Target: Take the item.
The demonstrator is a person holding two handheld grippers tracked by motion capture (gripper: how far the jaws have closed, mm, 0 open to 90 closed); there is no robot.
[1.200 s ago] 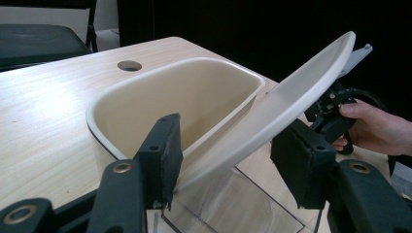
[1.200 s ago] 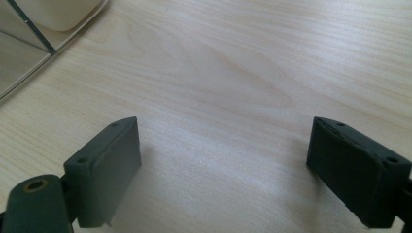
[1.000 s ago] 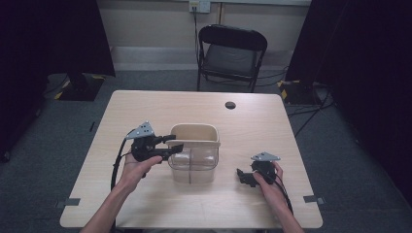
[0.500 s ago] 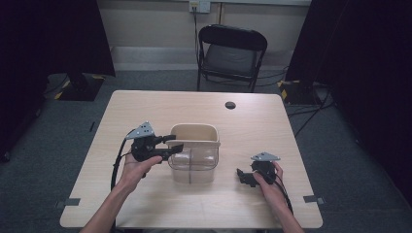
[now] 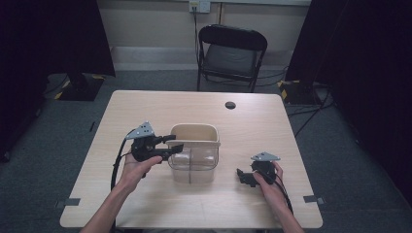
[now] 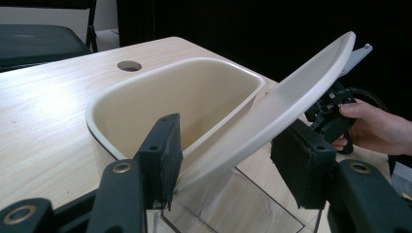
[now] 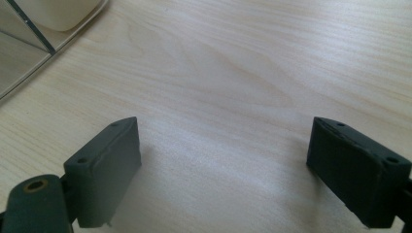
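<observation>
A clear plastic bin [image 5: 192, 167] with a beige inner tub [image 5: 194, 127] stands mid-table. In the left gripper view the tub [image 6: 194, 92] lies open and its beige lid [image 6: 291, 92] tilts up at a slant. The lid's lower edge runs between the jaws, close to the left pad. My left gripper [image 5: 174, 143] [image 6: 228, 145] is at the bin's left rim, jaws open around that edge. My right gripper [image 5: 241, 175] [image 7: 223, 145] hovers low over bare wood right of the bin, open and holding nothing. It is also in the left gripper view, behind the lid [image 6: 335, 111].
The wooden table [image 5: 145, 111] has a round cable hole [image 5: 230, 105] at its far side. A black folding chair [image 5: 231, 53] stands behind the table. The bin's clear corner [image 7: 29, 48] is at the upper left of the right gripper view.
</observation>
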